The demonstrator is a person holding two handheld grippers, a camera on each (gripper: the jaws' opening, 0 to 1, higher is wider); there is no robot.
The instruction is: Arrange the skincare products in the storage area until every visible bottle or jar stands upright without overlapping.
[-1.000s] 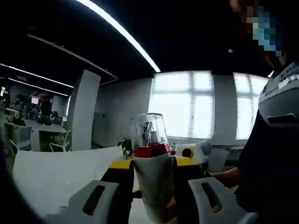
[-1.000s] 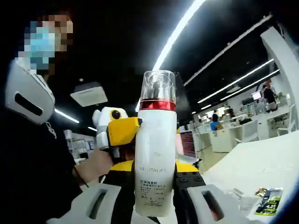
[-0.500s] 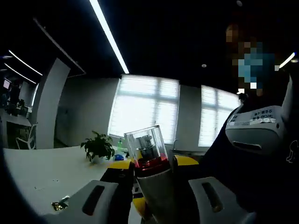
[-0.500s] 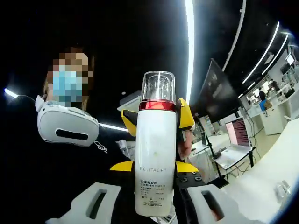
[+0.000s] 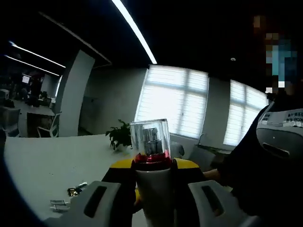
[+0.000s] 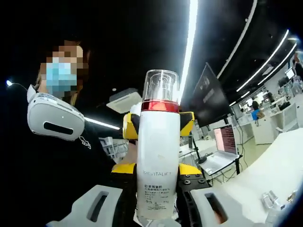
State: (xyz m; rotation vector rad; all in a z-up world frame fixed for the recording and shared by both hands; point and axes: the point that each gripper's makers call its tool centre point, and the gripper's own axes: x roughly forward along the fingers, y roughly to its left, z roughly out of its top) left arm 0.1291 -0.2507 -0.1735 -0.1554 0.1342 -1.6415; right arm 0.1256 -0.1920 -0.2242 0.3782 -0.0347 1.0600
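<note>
Both claws, the left gripper and the right gripper, hold one white bottle up in the air. It is not standing in its place yet, so I think most of the job is left.

White pump bottle, red collar, clear cap, upright between claw jaws

Both cameras sit low behind their own jaws, tilted upward and very close to one white bottle (their shared subject). The left gripper view faces the windows; the right gripper view faces the person.
</note>
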